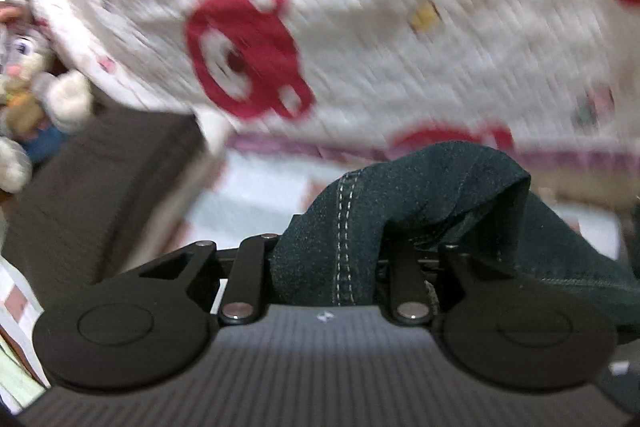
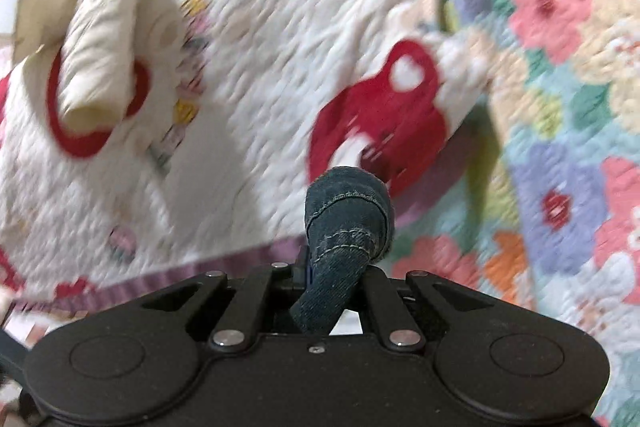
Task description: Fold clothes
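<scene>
Dark blue jeans (image 1: pixel 420 195) with pale stitching are bunched over my left gripper (image 1: pixel 332 259), which is shut on a fold of the denim; its fingertips are hidden under the cloth. In the right wrist view, another bunch of the jeans (image 2: pixel 344 223) sticks up from my right gripper (image 2: pixel 332 279), shut on it, and the fingertips are covered there too. The background is blurred by motion in both views.
A white quilt with red bear prints (image 1: pixel 360 7) fills the space ahead of both grippers (image 2: pixel 240 87). A floral patchwork bedspread (image 2: pixel 560 107) lies on the right. A dark brown surface (image 1: pixel 100 187) and plush toys (image 1: pixel 36 99) sit at the left. A cream padded garment (image 2: pixel 104 27) lies on the quilt.
</scene>
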Tool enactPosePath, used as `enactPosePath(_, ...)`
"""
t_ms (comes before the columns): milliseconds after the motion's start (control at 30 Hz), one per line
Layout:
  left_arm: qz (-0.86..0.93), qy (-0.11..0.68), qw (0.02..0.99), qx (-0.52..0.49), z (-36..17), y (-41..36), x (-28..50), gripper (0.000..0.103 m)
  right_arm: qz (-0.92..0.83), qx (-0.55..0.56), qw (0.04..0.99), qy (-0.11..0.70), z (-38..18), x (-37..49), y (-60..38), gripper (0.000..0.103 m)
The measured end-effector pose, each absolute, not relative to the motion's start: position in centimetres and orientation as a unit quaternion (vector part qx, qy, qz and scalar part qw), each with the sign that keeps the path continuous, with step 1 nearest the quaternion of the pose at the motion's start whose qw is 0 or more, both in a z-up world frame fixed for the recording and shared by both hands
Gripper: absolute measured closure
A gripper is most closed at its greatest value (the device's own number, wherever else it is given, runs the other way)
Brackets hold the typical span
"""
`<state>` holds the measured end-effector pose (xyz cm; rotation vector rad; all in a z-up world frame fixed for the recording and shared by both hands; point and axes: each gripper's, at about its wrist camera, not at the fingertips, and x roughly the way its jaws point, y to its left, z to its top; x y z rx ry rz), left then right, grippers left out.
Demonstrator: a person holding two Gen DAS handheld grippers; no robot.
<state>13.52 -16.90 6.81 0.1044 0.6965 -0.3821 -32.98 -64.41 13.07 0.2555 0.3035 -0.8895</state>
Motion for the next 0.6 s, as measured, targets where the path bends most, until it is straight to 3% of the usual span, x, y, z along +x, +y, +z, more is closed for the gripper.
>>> enactPosePath(33,-0.188,0.33,0.924,0.038,7.0,-16.2,13.9,0.074,-0.445,0.118,0.876,0.14,12.6,-33.0,-64.8,0.097)
enactPosePath(100,-0.185,0.349,0.918,0.048,5.5,-15.8,14.3,0.043,-0.459,0.141,0.858,0.183,10.0,-32.1,-66.4,0.086)
enactPosePath(133,-0.183,0.36,0.913,0.055,4.7,-15.6,14.5,0.023,-0.464,0.154,0.847,0.207,8.6,-31.5,-67.2,0.085)
enactPosePath(167,-0.188,0.372,0.906,0.069,3.2,-15.4,14.3,0.022,-0.464,0.183,0.836,0.227,6.9,-31.4,-67.6,0.081)
enactPosePath(267,-0.197,0.4,0.889,0.102,-2.2,-14.6,12.9,0.022,-0.462,0.251,0.812,0.253,3.0,-32.1,-65.9,0.05)
enactPosePath(300,-0.2,0.411,0.885,0.091,-3.8,-13.8,12.4,0.022,-0.462,0.268,0.806,0.255,2.0,-32.5,-64.8,0.046)
enactPosePath(500,-0.235,0.455,0.859,-0.008,-10.8,-8.3,9.3,0.022,-0.456,0.365,0.767,0.265,-4.1,-35.1,-58.4,0.046)
enactPosePath(600,-0.242,0.477,0.845,-0.027,-11.3,-7.7,9.2,0.022,-0.433,0.373,0.779,0.259,-3.2,-35.3,-54.8,0.045)
